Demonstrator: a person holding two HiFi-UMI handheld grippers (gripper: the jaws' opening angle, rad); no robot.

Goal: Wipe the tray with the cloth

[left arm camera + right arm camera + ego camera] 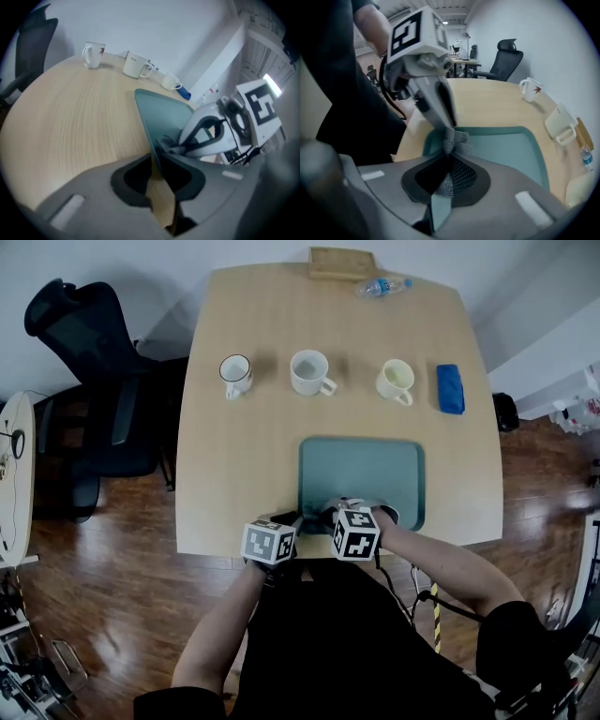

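Note:
A teal tray (364, 467) lies on the wooden table close to its near edge. My right gripper (449, 161) is shut on a grey mesh cloth (457, 139), which bunches up over the tray's near left corner (436, 140). My left gripper (153, 157) points down at that same corner, and the tray's rim (145, 123) runs into the gap between its jaws; the pads do not visibly press on it. In the right gripper view the left gripper's fingertips (448, 124) reach the top of the cloth. Both grippers (302, 519) (334, 516) sit side by side in the head view.
Three mugs (235, 374) (310, 372) (397, 381) stand in a row beyond the tray, with a folded blue cloth (450, 388) to their right. A water bottle (381, 286) and a wooden box (342, 262) lie at the far edge. A black office chair (80, 343) stands left of the table.

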